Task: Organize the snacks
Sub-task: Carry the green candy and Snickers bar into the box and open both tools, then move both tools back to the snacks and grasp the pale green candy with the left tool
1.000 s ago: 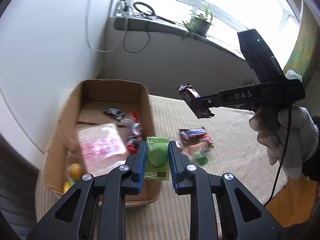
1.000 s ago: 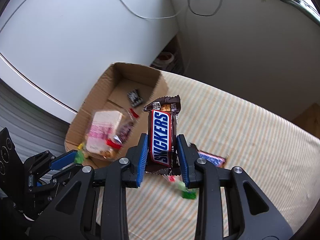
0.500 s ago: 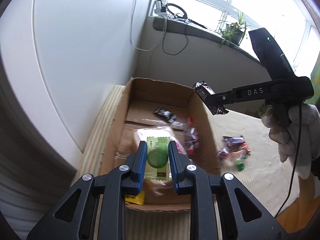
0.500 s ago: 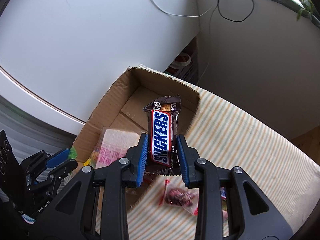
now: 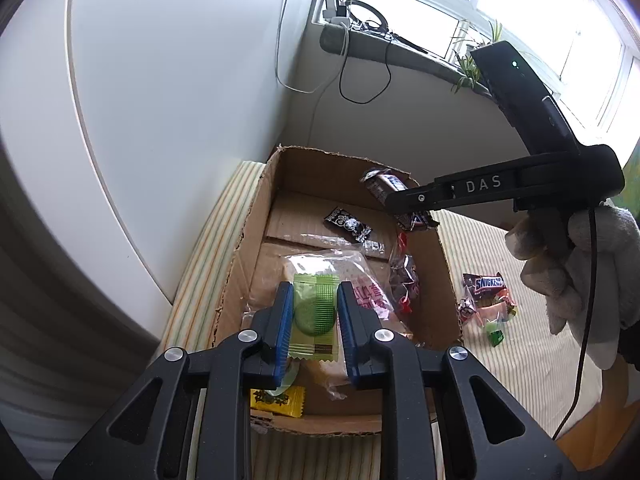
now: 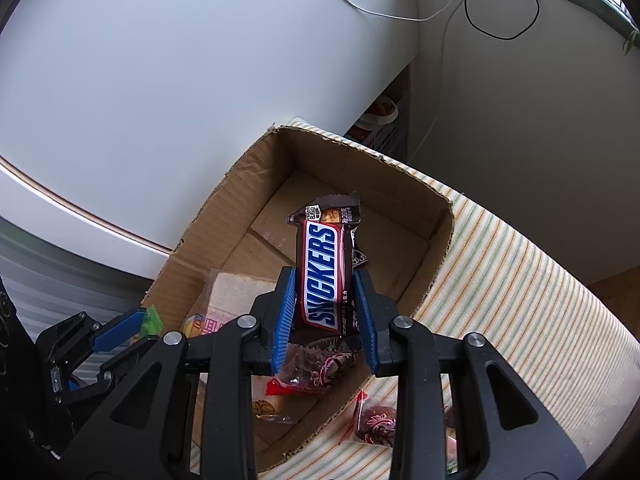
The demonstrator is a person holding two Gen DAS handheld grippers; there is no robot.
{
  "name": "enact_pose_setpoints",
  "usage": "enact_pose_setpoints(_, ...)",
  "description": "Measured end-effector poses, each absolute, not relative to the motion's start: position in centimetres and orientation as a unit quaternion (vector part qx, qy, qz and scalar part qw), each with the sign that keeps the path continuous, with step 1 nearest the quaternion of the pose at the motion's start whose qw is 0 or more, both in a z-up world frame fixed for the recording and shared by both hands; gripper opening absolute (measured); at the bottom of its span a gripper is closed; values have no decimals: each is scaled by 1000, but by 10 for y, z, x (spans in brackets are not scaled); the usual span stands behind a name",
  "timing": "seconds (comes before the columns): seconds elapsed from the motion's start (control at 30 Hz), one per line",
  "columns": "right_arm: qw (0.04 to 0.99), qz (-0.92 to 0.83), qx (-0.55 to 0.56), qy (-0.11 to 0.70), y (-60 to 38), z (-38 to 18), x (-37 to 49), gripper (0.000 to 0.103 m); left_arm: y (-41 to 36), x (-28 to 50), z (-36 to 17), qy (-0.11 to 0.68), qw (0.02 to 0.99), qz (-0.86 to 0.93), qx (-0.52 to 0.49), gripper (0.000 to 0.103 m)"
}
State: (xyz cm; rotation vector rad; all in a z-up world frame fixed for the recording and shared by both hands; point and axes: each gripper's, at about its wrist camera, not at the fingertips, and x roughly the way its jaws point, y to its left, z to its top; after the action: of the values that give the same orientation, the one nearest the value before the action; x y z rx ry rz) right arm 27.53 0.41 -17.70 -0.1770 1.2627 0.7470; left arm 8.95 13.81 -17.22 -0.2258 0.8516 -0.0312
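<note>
My left gripper (image 5: 313,316) is shut on a green wrapped biscuit (image 5: 314,312) and holds it above the near part of the open cardboard box (image 5: 248,240). My right gripper (image 6: 325,312) is shut on a Snickers bar (image 6: 325,276) and holds it above the box (image 6: 224,208); it also shows in the left wrist view (image 5: 404,200) over the box's far right corner. Inside the box lie a clear bag with a pink label (image 5: 340,268), a black candy (image 5: 347,223), red-wrapped sweets (image 5: 404,280) and a yellow packet (image 5: 278,400).
Loose snacks lie on the striped cloth (image 5: 520,360) right of the box: another Snickers (image 5: 484,282) and small candies (image 5: 494,316). A red-wrapped sweet (image 6: 374,420) lies by the box's near wall. A white cabinet (image 5: 160,100) stands close on the left.
Both grippers moved toward and over the box with their snacks still held. The right gripper's Snickers went from beside the box's right wall to above its interior.
</note>
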Motion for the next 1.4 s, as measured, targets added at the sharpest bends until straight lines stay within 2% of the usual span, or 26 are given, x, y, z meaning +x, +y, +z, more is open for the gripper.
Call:
enact_pose_setpoints(0.07, 742, 338, -84, 573, 5, -175, 275, 31, 136, 91, -172, 414, 904, -17, -105, 22)
enact_pose_setpoints(0.1, 743, 337, -83, 572, 5, -174, 275, 39, 135, 91, -172, 414, 904, -19, -104, 24)
enact_pose_setpoints(0.13, 743, 337, -82, 572, 5, -173, 276, 46, 134, 91, -172, 415, 904, -20, -102, 35)
enact_pose_setpoints(0.17, 745, 337, -80, 570, 4, -172, 276, 60, 133, 91, -172, 415, 904, -19, -100, 48)
enact_pose_setpoints(0.2, 748, 337, -77, 566, 2, -169, 276, 63, 133, 90, -172, 415, 904, -17, -100, 51)
enact_pose_setpoints(0.97, 771, 332, -60, 541, -37, -139, 269, 64, 131, 84, -157, 409, 906, 3, -112, 53)
enact_pose_setpoints(1.4, 787, 291, -37, 543, -136, -129, 263, 64, 79, 78, -152, 412, 904, -55, -99, 53)
